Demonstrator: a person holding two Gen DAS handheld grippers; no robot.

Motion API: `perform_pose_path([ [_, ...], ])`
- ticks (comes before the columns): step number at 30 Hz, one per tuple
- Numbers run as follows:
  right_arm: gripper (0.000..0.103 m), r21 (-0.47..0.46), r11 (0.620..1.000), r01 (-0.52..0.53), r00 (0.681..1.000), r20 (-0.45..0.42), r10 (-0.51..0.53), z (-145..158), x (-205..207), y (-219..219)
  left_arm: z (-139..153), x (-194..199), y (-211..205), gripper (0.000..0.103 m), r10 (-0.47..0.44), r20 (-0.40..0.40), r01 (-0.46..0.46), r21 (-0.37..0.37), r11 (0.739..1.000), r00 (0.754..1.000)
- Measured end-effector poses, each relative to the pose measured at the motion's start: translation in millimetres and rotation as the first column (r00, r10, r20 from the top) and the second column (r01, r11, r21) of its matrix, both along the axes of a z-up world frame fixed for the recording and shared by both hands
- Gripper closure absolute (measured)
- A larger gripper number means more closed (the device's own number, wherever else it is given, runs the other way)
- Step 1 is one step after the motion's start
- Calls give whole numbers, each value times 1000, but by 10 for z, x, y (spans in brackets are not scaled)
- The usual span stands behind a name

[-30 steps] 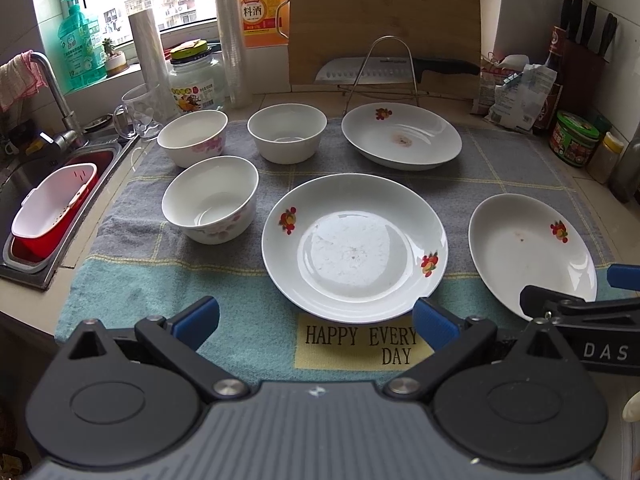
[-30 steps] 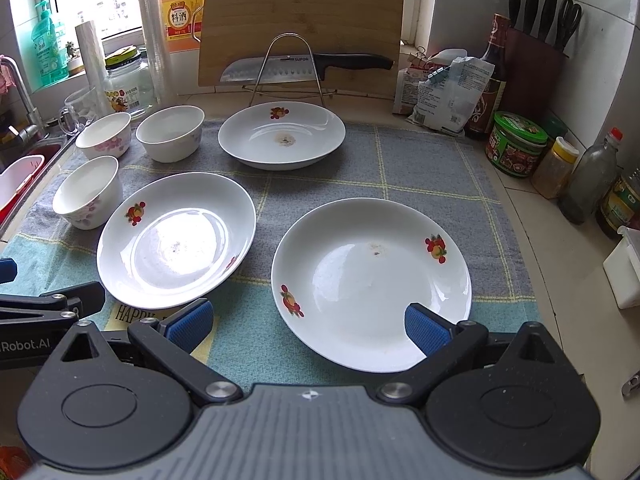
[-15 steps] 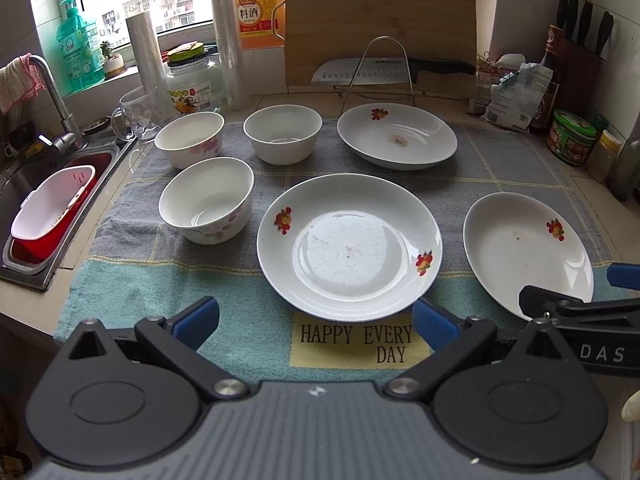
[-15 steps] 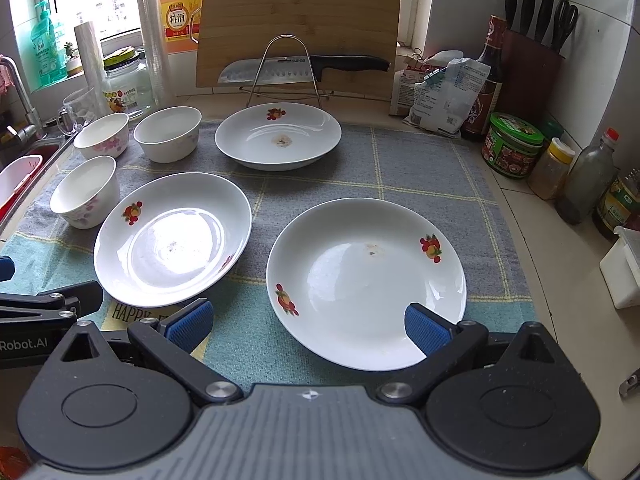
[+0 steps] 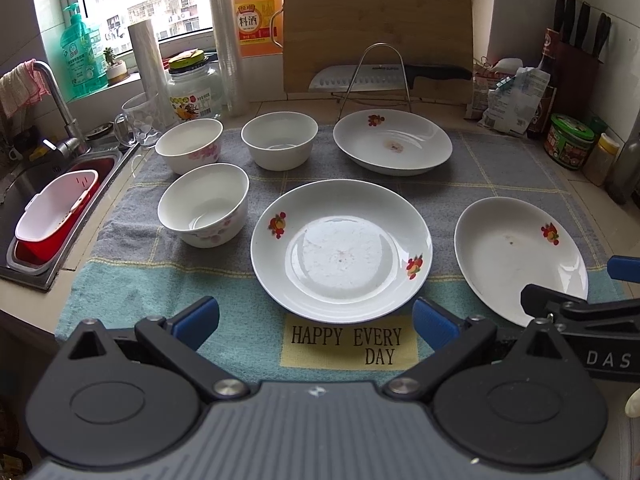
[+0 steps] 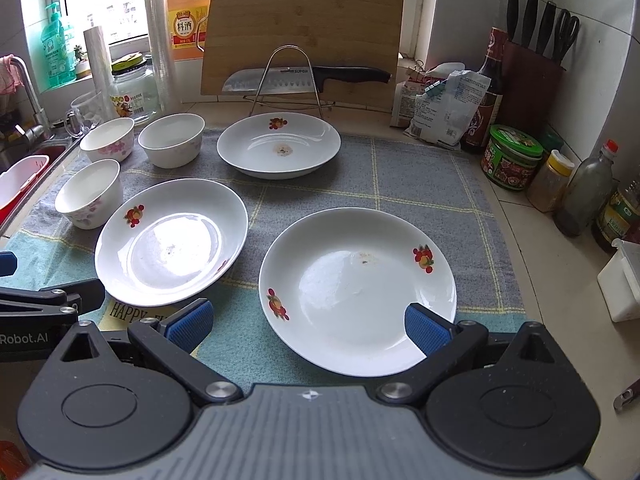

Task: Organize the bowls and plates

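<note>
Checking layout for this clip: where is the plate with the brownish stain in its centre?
The stained plate sits at the back of the cloth, just in front of the wire knife stand and cutting board, right of the plain white bowl.

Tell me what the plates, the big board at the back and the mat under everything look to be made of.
Plates, e.g. the nearest plate: probably glazed ceramic, glossy white with window glare and printed fruit motifs. Board: wood or bamboo by its tan grain, matte. Mat: woven cloth, likely a towel, with a nubby checked surface.
</note>
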State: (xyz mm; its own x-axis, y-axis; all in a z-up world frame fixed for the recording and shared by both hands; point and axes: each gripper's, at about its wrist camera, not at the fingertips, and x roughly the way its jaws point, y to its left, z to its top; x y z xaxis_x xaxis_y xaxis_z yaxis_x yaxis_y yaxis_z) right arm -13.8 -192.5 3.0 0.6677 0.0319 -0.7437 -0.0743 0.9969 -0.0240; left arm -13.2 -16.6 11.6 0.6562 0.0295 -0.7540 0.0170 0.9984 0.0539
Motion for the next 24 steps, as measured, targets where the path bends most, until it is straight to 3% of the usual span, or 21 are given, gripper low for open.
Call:
perform_pose_path([
  [13,0,-26,994,-104,990,93,106,21,-126,-247,47,-61,-212,1,-50,59,51,-11,999,997],
  [24,0,7,992,-128,988,88,127,-238,-182,-619,-20,133,-375,1,-156,68,159,-47,986,985],
])
